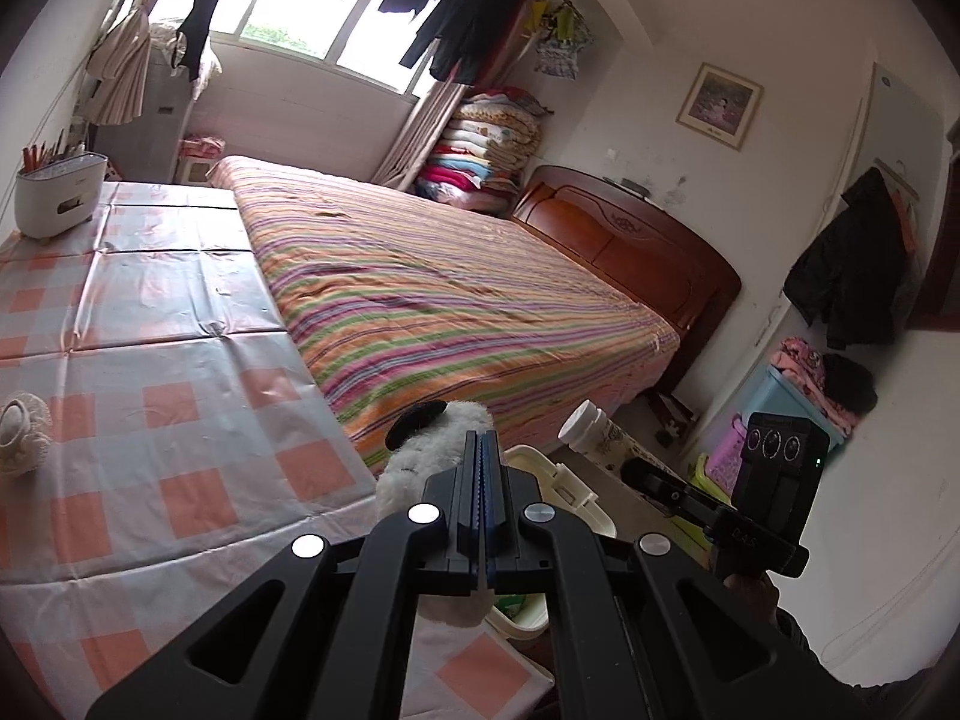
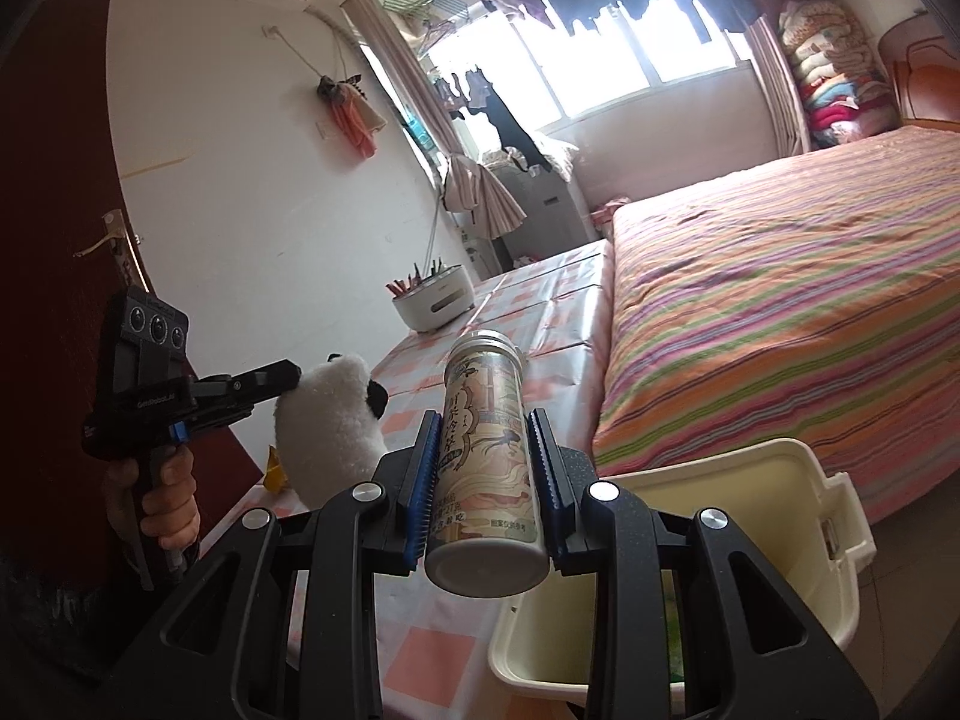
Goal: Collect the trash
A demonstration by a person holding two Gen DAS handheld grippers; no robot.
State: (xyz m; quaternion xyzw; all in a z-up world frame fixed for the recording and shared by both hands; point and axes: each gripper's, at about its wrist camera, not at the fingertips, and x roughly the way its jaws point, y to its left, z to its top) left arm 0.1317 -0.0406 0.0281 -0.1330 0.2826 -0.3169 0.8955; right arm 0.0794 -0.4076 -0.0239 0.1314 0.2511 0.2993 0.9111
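My right gripper (image 2: pixel 483 468) is shut on a printed drink bottle (image 2: pixel 485 450) with a pale cap, held above the table edge beside a cream waste bin (image 2: pixel 798 516). The bottle (image 1: pixel 591 429) and the bin (image 1: pixel 570 480) also show in the left wrist view, low right of centre. My left gripper (image 1: pixel 482 444) has its jaws closed together, right over a white and black plush panda (image 1: pixel 426 450). In the right wrist view the left gripper (image 2: pixel 288 375) touches the panda's (image 2: pixel 333 420) head. Whether it pinches the plush is hidden.
The table carries an orange and white checked cloth (image 1: pixel 150 360), a white holder with sticks (image 1: pixel 57 192) at its far end and a small crumpled white object (image 1: pixel 21 432) at the left. A yellow scrap (image 2: pixel 276 471) lies by the panda. A striped bed (image 1: pixel 450 300) borders the table.
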